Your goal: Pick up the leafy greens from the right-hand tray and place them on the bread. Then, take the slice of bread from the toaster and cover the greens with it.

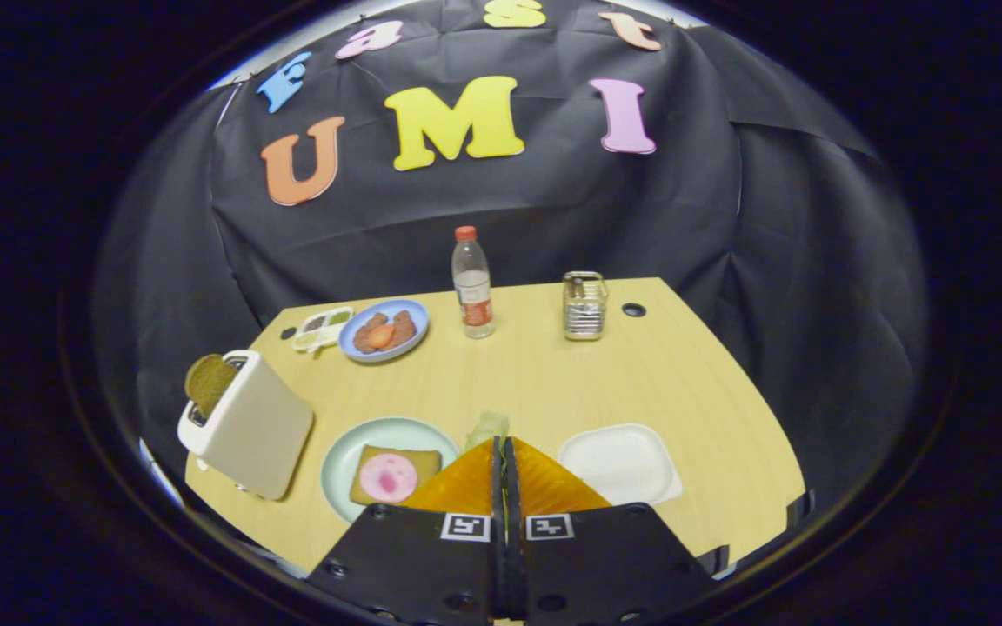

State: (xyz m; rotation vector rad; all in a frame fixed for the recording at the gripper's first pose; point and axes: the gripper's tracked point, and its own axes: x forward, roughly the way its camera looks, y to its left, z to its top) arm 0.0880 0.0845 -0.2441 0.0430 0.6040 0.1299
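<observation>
1. Two fingers of the claw (503,445) stand pressed close together, with almost no gap, and a pale green leafy piece (487,428) sticks out at their tips; the claw is closed on these leafy greens, lifted above the front part of the light wooden counter (536,382).
2. Just to the left of the fingers lies a round pale green plate (344,452), near the front edge of the counter. On it rests a square slice of toasted bread (372,465) with a round pink slice of ham (389,477) on top.
3. Just to the right of the fingers sits a white square tray (621,462), also near the front edge. I see nothing lying in it.
4. At the front left corner stands a white toaster (249,426), tilted in this view, with a brown slice of bread (209,382) standing up out of its slot.
5. Toward the back left part of the counter is a blue round plate (384,330) with brown pieces and one orange-red piece of food; what the food is I cannot tell. Beside it, nearer the left edge, lies a small white divided dish (323,329).
6. Near the back edge, in the middle, stands a clear plastic bottle with a red cap (472,283). To its right, apart from it, is a shiny metal wire holder (584,305), and a small dark round hole (634,309) in the counter is near that.
</observation>
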